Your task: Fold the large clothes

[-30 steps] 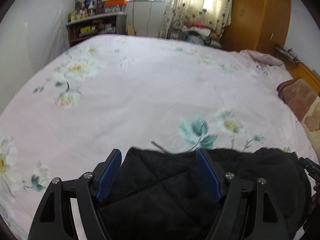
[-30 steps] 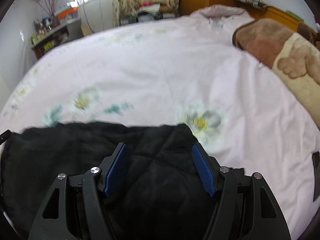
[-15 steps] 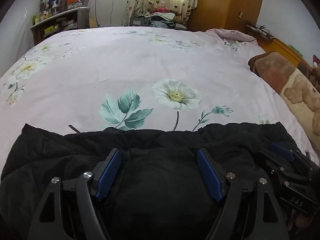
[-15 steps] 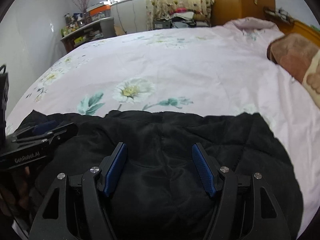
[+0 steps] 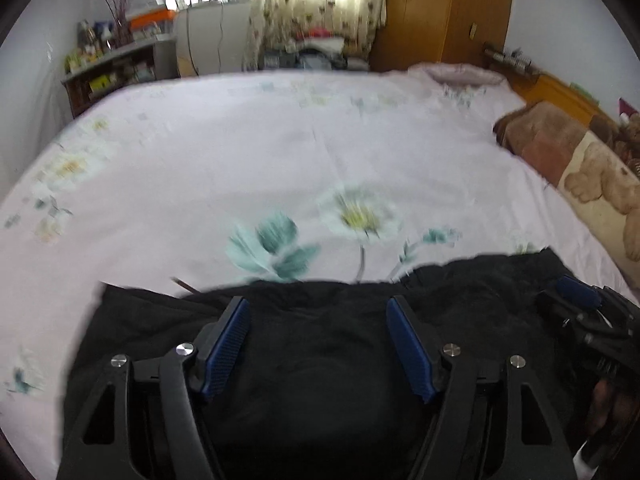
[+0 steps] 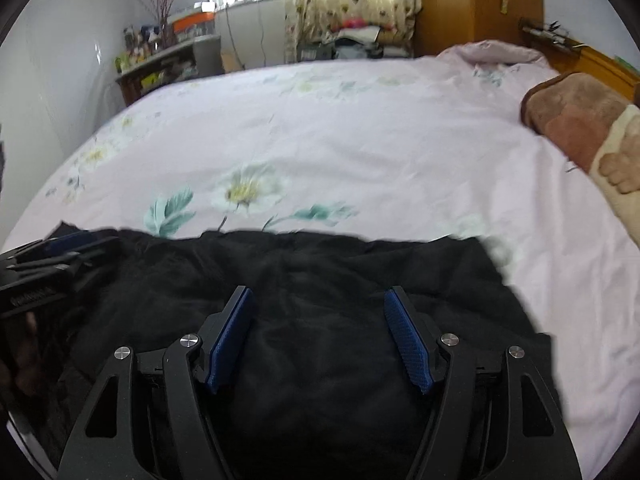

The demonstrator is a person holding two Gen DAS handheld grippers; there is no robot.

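Bulky black padded garment (image 5: 320,360) bunched at near edge of pink floral bedsheet (image 5: 280,152) — left gripper (image 5: 318,344) jaws just narrowed, spread over it; right gripper (image 6: 318,336) spread wide too, neither pinching.

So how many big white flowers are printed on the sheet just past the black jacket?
1: the white flower sits just beyond the black jacket. Fainter flowers lie farther off; the jacket may hide more.

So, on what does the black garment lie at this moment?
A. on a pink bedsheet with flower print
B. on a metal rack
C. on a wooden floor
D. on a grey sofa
A: the black garment lies spread on the pink bedsheet, whose printed flowers show just beyond its far edge.
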